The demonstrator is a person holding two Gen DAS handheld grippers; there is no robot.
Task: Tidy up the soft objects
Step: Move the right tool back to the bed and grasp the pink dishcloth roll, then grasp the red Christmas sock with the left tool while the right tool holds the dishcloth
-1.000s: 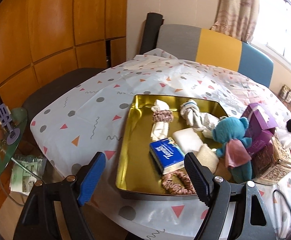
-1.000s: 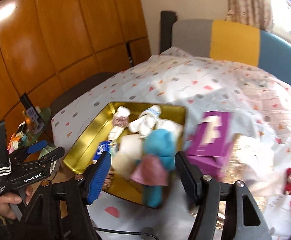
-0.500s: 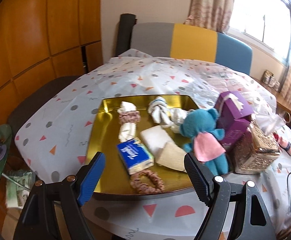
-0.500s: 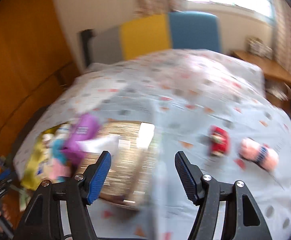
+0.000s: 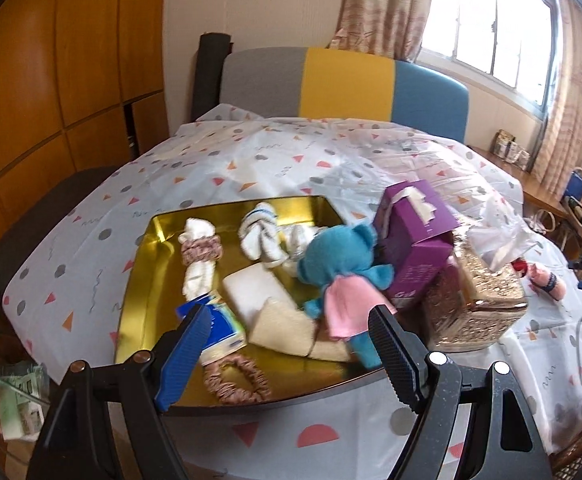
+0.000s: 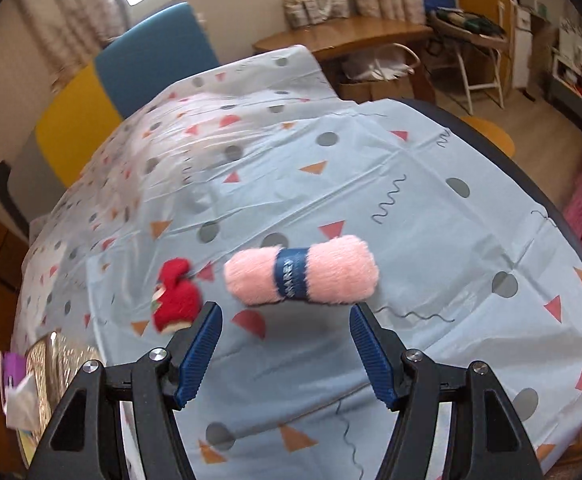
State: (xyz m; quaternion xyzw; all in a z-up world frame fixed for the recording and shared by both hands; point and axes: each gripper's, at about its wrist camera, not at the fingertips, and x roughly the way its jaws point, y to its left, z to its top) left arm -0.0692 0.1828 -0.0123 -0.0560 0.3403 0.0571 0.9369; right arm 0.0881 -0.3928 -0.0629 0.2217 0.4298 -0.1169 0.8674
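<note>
The right tongs [image 6: 285, 354], spread and empty, hover just short of a pink yarn skein [image 6: 302, 276] lying on the surface beside a red plush toy [image 6: 177, 296]; light, squashy and fuzzy, it looks best pinched across its banded middle.

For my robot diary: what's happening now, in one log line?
right gripper: open, empty, near pink yarn | left gripper: open, over gold tray

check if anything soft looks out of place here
Yes. The pink yarn skein and red knitted toy lie loose on the tablecloth, away from the gold tray. The teal plush bear leans half over the tray's edge.
</note>
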